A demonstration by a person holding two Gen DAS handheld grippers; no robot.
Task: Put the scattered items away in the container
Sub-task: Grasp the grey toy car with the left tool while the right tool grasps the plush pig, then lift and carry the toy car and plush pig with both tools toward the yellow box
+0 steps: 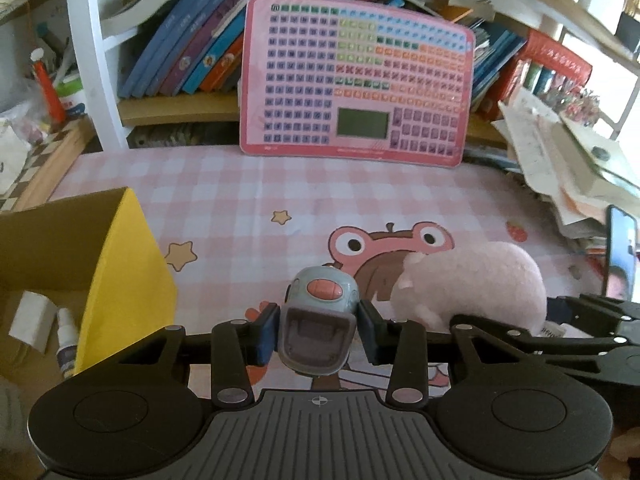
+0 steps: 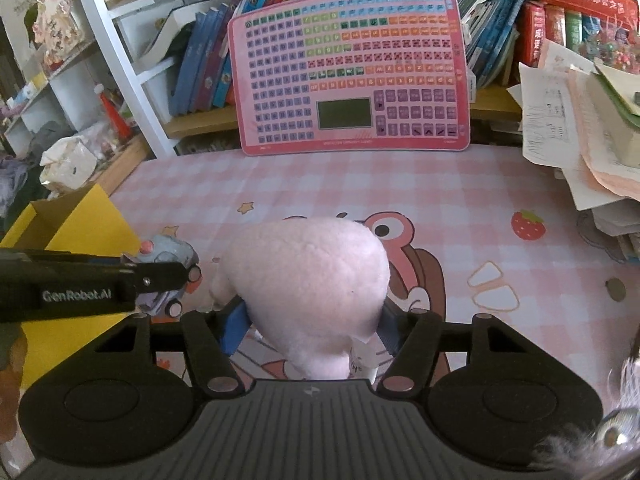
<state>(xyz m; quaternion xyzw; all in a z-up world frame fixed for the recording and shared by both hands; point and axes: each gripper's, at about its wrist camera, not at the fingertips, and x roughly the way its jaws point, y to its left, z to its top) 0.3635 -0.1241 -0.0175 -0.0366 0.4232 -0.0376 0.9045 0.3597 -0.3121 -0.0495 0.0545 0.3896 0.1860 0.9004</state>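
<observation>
My left gripper is shut on a small grey-blue toy car with a pink button on top, held over the pink checked mat. The car also shows in the right wrist view, behind the left gripper's arm. My right gripper is shut on a pink plush toy, which also shows in the left wrist view, to the right of the car. The yellow cardboard box stands open at the left, close beside the left gripper; it shows in the right wrist view too.
A white packet and a small spray bottle lie in the box. A pink learning tablet leans on the bookshelf at the back. Stacked papers and a phone sit at the right.
</observation>
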